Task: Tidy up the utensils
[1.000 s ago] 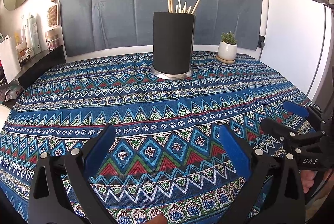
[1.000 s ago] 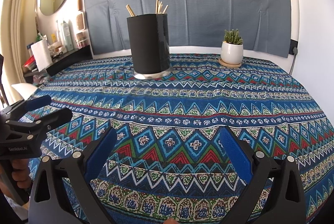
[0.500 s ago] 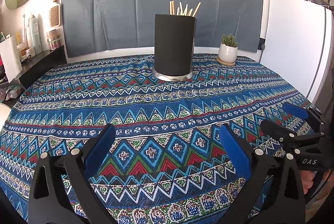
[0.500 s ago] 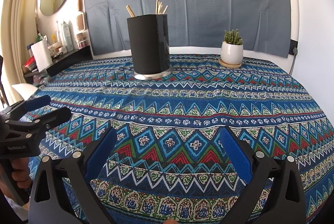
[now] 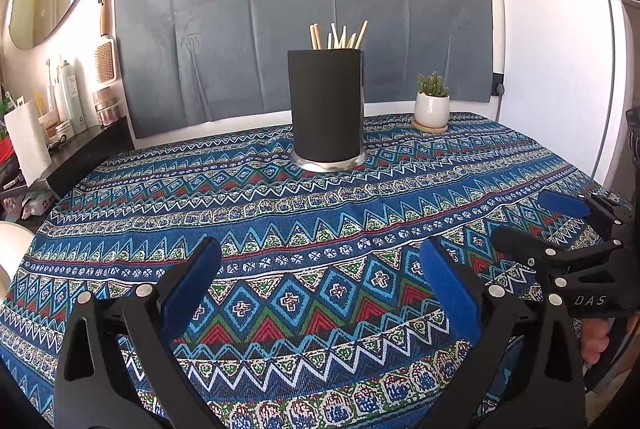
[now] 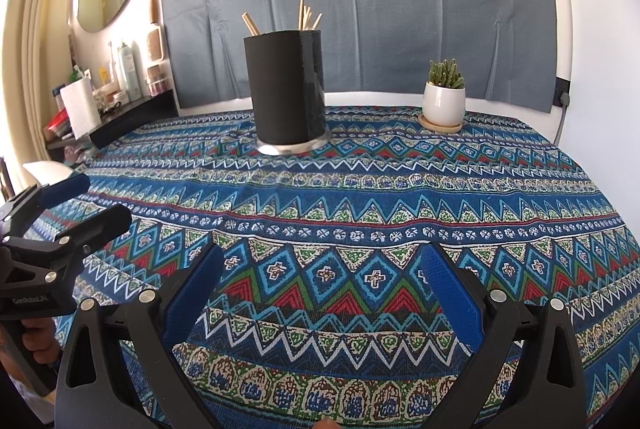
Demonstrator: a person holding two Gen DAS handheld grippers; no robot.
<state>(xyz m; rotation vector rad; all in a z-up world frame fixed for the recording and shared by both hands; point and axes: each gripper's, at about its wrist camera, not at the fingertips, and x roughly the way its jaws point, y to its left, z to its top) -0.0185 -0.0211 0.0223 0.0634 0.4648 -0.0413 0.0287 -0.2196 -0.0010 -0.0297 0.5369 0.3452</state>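
L gripper (image 5: 320,265): nearest in left wrist view, jaws spread wide, nothing btwn the blue pads (image 5: 196,277); hangs low over front of table.
R gripper (image 6: 320,265): same pose in right wrist view, released, empty; its blue-tipped fingers also show at right edge of left view.
Hands: a hand (image 5: 596,341) on R grip handle, another (image 6: 38,341) on L handle; only partly seen.
Tablecloth (image 5: 320,213): woven fabric, blue w/ red, green, white zigzag and diamond bands; flat, slight ripples near holder. No loose utensil visible on it in either view.
Holder (image 6: 286,89): tall black matte cylinder, upright on shiny metal base, mid-table toward the back, well apart from both grippers.
Chopsticks (image 5: 338,36): the task's things; pale wood sticks, thin, straight, tips fanned out above holder rim. All in the holder as far as can be told.
Plant pot (image 6: 444,105): small white glazed pot w/ succulent on a wooden coaster, right of holder, apart from it.
Backdrop: grey creased cloth on wall; white fridge at right w/ bowls and pot on top; cluttered shelf and round mirror at left.
Step in hand (judgement): looks done or nearly so; both grippers idle at near edge.
How to do it well: keep jaws clear of cloth so weave doesn't snag; if sticks need tidying, come in from above, pinch one stick near its top, light squeeze, since smooth round wood prob. slips. Don't nudge the tall holder, may tip.
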